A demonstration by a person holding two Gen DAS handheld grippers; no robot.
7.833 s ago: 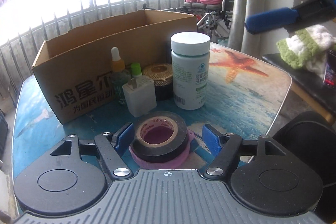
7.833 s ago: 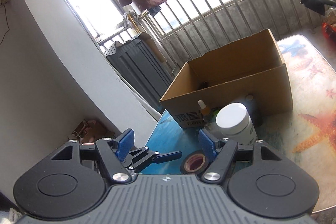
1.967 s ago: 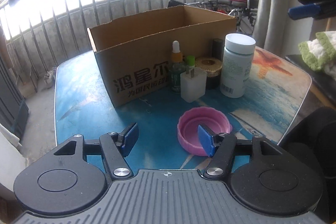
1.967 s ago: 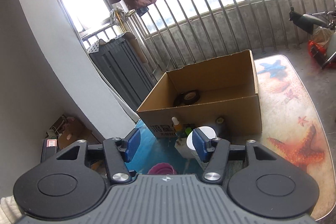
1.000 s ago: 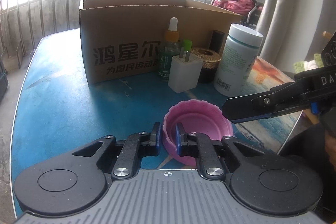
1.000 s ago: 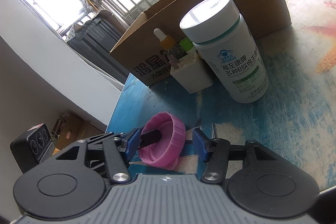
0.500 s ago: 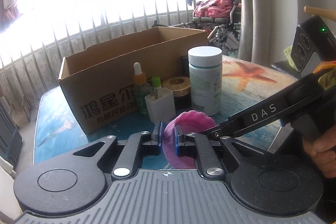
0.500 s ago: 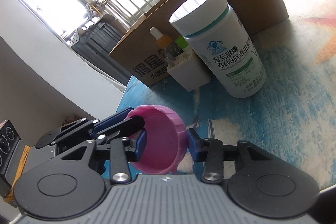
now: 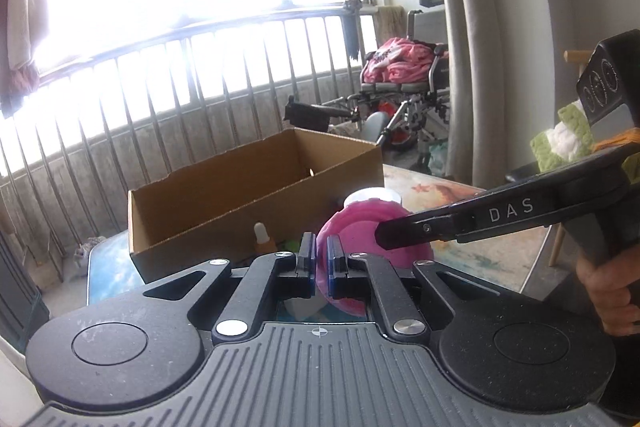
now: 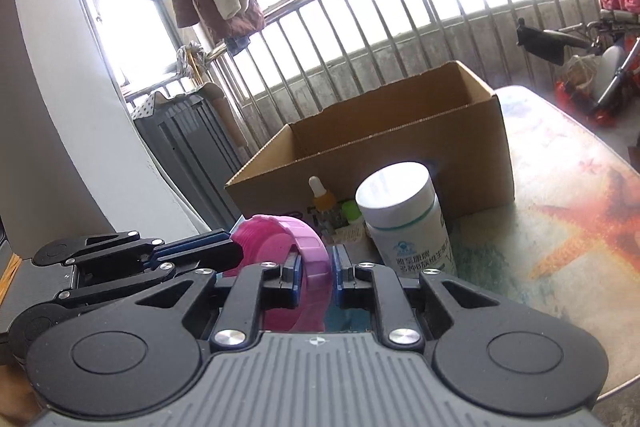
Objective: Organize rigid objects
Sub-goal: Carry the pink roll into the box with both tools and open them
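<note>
A pink lid (image 9: pixel 360 227) hangs tilted on edge above the table, held from two sides. My left gripper (image 9: pixel 318 265) is closing its jaws on the lid's near rim, pads pressing it. My right gripper (image 10: pixel 315 275) is closing on the ribbed rim of the pink lid (image 10: pixel 280 239) and grips it too. The right gripper (image 9: pixel 380 233) reaches in from the right in the left wrist view. In the right wrist view the left gripper (image 10: pixel 236 251) comes in from the left. Behind stands the open cardboard box (image 10: pixel 400 155); its inside is hidden.
In front of the box stand a white bottle (image 10: pixel 404 223), a dropper bottle (image 10: pixel 320 199) and a green-capped item (image 10: pixel 350 209). The starfish-print table (image 10: pixel 560 227) ends at right. A person's hand (image 9: pixel 608 291) holds the right gripper. A wheelchair (image 9: pixel 400 75) and railing lie beyond.
Both grippers have risen with the pink lid, which came off the table and tipped onto its edge. The right gripper's jaws have shut on its rim.
</note>
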